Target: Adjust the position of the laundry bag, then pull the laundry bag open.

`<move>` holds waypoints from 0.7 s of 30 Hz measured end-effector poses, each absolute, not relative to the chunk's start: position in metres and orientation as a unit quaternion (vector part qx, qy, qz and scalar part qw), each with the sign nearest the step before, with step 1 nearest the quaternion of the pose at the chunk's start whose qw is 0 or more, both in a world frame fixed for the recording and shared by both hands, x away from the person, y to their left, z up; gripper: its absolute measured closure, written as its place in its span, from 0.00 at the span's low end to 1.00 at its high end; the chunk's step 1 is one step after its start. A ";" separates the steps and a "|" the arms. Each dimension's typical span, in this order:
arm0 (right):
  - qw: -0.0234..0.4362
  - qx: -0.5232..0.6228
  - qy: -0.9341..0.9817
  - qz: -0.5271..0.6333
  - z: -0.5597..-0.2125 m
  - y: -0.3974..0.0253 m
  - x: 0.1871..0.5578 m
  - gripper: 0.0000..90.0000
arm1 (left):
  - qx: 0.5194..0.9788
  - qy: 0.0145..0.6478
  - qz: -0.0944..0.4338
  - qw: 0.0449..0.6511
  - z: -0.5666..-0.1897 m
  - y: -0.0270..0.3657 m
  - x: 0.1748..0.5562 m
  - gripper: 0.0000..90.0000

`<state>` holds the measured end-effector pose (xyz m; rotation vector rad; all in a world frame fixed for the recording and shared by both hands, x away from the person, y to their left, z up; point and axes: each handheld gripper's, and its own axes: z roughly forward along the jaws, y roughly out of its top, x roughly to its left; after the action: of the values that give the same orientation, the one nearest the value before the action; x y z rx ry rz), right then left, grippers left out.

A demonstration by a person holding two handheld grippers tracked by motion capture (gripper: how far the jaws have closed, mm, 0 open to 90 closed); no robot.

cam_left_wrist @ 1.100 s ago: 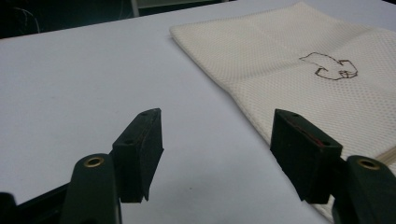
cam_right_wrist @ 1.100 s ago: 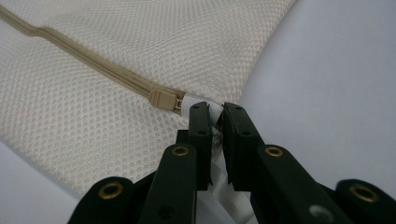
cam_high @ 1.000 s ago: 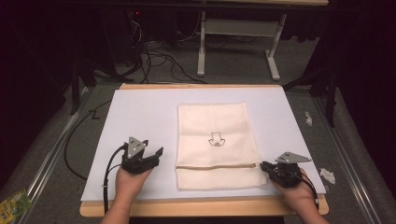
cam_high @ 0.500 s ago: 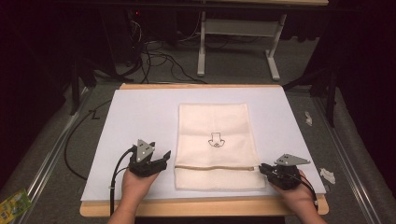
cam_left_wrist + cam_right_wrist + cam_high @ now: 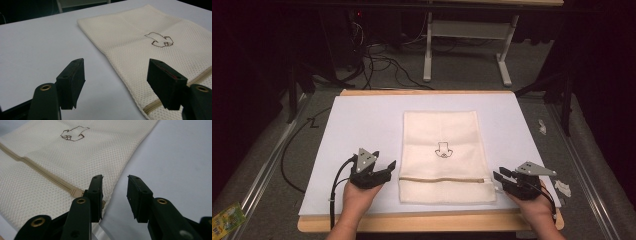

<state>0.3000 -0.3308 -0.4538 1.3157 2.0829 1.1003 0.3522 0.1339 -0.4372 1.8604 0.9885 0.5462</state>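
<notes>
A cream mesh bag (image 5: 442, 152) is lying flat in the middle of the white sheet (image 5: 357, 125). The left gripper (image 5: 384, 171) is sitting just beside the bag's left edge, near its zipper (image 5: 442, 179), with its jaws spread wide. The right gripper (image 5: 501, 177) is sitting at the zipper's right end, jaws a little apart, holding nothing.

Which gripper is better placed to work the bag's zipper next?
Probably the right gripper: its open jaws sit at the zipper end on the mesh bag edge. The left gripper is open beside the opposite edge.
</notes>
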 end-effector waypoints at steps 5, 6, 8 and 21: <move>0.210 0.486 0.749 0.398 -0.459 -0.337 0.299 0.74 | 0.765 0.387 0.221 0.465 -0.433 0.122 0.353 0.35; 0.207 0.487 0.749 0.398 -0.460 -0.339 0.299 0.74 | 0.766 0.383 0.221 0.466 -0.432 0.117 0.353 0.35; 0.199 0.487 0.752 0.398 -0.463 -0.340 0.298 0.73 | 0.769 0.376 0.222 0.467 -0.431 0.110 0.352 0.35; 0.166 0.470 0.780 0.379 -0.475 -0.323 0.305 0.72 | 0.796 0.339 0.178 0.468 -0.439 0.057 0.347 0.36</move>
<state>0.3049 -0.3231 -0.4746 1.3373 2.2210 1.0793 0.3475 0.0567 -0.4385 1.9533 0.8306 0.4361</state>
